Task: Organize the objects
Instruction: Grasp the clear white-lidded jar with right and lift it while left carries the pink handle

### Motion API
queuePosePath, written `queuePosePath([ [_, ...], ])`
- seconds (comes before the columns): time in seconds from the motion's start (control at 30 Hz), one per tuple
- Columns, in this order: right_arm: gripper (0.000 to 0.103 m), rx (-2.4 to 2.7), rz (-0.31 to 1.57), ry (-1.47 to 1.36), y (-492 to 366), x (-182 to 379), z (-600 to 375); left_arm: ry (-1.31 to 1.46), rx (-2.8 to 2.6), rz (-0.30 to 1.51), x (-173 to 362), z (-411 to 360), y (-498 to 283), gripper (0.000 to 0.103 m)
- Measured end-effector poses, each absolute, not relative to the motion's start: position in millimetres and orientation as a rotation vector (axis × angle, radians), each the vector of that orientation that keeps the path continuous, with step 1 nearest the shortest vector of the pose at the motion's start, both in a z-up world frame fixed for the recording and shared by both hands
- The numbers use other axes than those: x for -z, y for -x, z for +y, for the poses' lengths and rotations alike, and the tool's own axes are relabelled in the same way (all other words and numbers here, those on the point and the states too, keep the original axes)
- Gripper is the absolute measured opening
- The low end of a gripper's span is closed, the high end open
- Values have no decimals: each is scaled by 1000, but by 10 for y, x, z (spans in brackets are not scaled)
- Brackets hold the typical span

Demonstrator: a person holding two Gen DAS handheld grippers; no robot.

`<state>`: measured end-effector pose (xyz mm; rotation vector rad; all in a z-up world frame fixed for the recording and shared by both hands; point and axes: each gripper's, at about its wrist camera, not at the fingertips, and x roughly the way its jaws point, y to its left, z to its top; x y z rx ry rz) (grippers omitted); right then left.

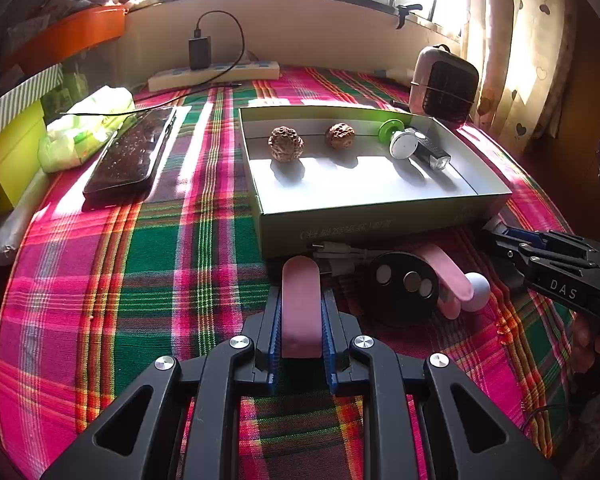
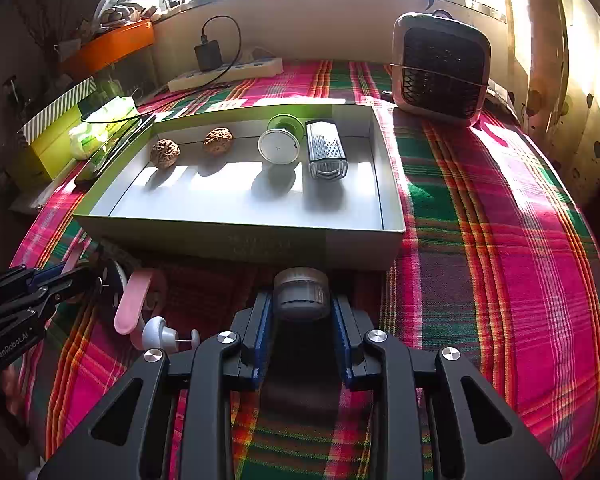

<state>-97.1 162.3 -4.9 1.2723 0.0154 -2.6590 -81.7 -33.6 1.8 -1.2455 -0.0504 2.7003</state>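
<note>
My left gripper [image 1: 302, 308] is shut on a flat pink oblong piece [image 1: 301, 304], held just before the green cardboard box [image 1: 364, 224]. My right gripper [image 2: 302, 308] is shut on a small grey round jar [image 2: 301, 294], close to the box's near wall [image 2: 240, 240]. In the box lie two walnuts [image 2: 165, 153] [image 2: 218, 141], a white disc on a green spool [image 2: 279, 146] and a small metal grater [image 2: 326, 154]. On the cloth left of the right gripper lie another pink piece [image 2: 132, 300], a black disc [image 1: 404, 284] and a white knob [image 2: 156, 332].
A phone [image 1: 134, 156] and a tissue pack [image 1: 86, 130] lie at the left. A power strip with charger [image 1: 214, 72] is at the back wall. A small pink fan heater [image 2: 440, 68] stands at the back right. A white cable [image 1: 336, 256] lies against the box front.
</note>
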Motion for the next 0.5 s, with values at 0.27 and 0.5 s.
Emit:
queuePosePath([
  [0.27,28,2659,15,-1272,965,50,1623,1245,-2701,-50,-20,-339,815,16],
  [0.5,28,2659,16,-1272,966,50,1627,1245,-2701,-50,-19,-342,812,16],
])
